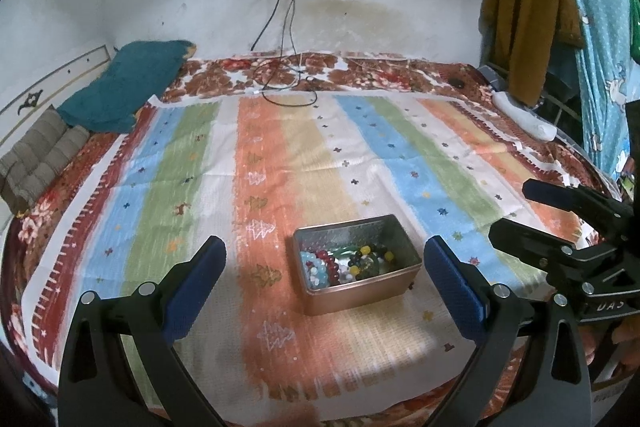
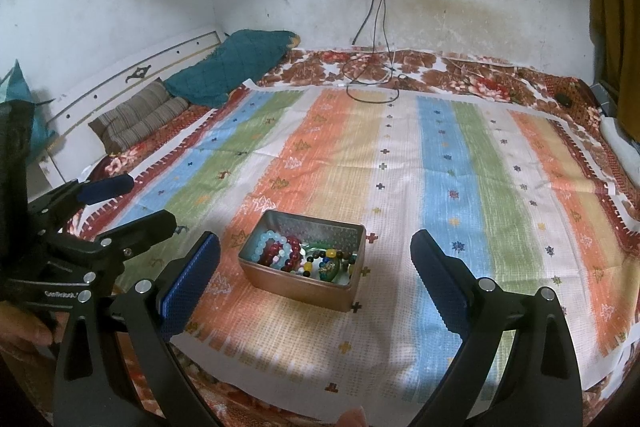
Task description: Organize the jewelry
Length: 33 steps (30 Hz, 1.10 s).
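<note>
Both tools wide, tin btwn, untouched

Metal tin, rectangular, open-topped, copper-toned outside, silvery within; sits flat on the striped bedspread, skewed to the stripes, mostly on the orange and cream bands. Inside, a heap of beaded bracelets: pale blue beads at the left end, dark red beads touching them, a mixed strand of black, yellow and green beads to the right. A green bangle shows partly beneath.
</note>
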### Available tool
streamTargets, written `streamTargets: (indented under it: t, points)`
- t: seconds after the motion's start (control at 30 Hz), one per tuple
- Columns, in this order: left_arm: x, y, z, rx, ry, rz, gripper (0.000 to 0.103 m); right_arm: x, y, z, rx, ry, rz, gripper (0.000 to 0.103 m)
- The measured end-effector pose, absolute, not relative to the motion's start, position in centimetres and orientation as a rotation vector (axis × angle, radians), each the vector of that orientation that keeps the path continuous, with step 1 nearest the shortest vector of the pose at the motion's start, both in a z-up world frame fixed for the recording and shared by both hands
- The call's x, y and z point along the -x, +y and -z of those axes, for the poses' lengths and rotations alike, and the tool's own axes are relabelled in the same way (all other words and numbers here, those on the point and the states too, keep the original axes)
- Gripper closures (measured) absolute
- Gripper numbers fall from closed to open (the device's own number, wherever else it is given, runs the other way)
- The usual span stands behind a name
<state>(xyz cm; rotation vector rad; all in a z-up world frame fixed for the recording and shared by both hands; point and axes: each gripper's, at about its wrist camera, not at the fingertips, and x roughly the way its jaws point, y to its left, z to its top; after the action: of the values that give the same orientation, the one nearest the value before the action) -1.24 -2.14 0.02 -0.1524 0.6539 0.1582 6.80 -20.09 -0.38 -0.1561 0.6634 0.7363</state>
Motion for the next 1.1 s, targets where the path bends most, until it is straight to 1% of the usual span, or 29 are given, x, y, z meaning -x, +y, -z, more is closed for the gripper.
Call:
streamTargets:
  t: [1.1]
  points:
    - [1.55,-2.16,-0.14,0.134,0.631,-0.146,0.006,-6.89,-20.18,0.47,0.155,0.666,-0.734,0.006]
